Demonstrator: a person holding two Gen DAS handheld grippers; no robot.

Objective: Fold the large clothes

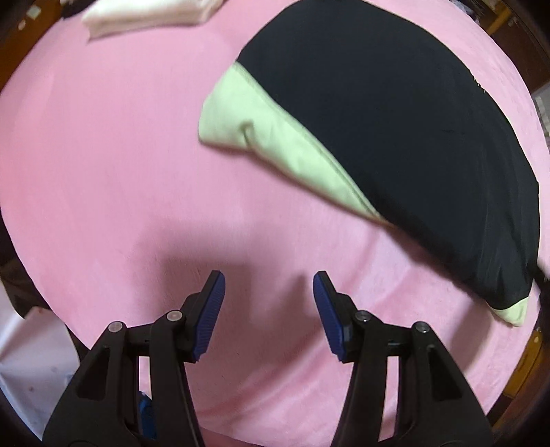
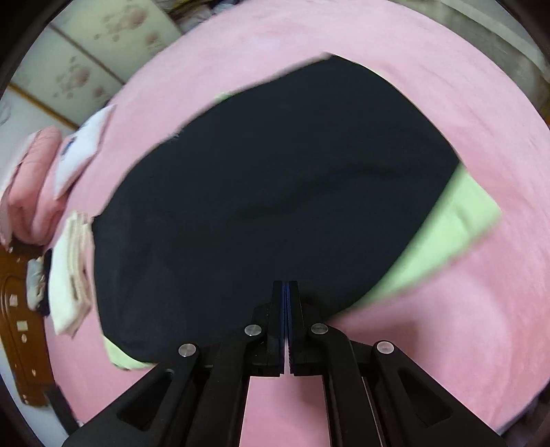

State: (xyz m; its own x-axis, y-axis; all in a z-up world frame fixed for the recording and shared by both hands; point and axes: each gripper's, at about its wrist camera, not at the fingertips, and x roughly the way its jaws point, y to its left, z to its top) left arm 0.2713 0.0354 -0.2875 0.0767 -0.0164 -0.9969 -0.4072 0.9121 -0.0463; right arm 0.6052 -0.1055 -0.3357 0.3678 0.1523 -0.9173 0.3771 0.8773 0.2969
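A large dark navy garment (image 1: 395, 130) with a pale green sleeve (image 1: 261, 127) lies on the pink bed cover (image 1: 103, 154). In the left wrist view it is to the upper right, and my left gripper (image 1: 268, 285) is open and empty over bare pink cover, apart from it. In the right wrist view the garment (image 2: 275, 192) fills the middle, with a green sleeve (image 2: 443, 237) on the right. My right gripper (image 2: 285, 292) has its jaws pressed together at the garment's near edge; whether cloth is pinched between them cannot be told.
A folded white cloth (image 1: 147, 13) lies at the far edge of the bed. In the right wrist view, folded white clothes (image 2: 68, 275), a white item (image 2: 82, 148) and a pink bundle (image 2: 37, 185) lie at the left, beside a wooden bed frame (image 2: 20, 330).
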